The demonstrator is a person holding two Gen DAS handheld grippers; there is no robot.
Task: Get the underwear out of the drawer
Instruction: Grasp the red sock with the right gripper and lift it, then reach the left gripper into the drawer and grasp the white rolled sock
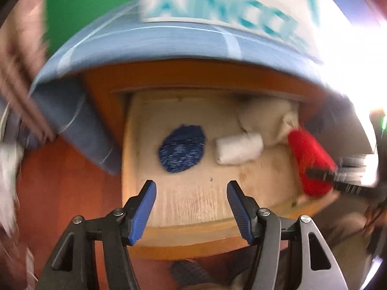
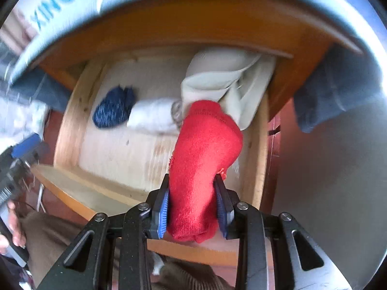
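- The right tool [image 2: 191, 211] pinches a red knitted piece [image 2: 205, 159] between its blue pads, gripping it near one end, so the rest hangs free above the drawer [image 2: 72, 120] — probably the piece being taken out.
- The left tool [image 1: 191, 207] hangs spread and empty over the drawer's front, seemingly ready for the next item.
- On the drawer floor lie a blue bundle [image 1: 181, 148] and, just beside it, a white roll [image 1: 238, 148]; a pale folded cloth [image 2: 225, 79] sits in the back corner.
- The left view shows the red piece from the side, off to the right; only the right view shows the pads pressing it.
- A blue cloth [image 1: 169, 41] drapes over the desk above.
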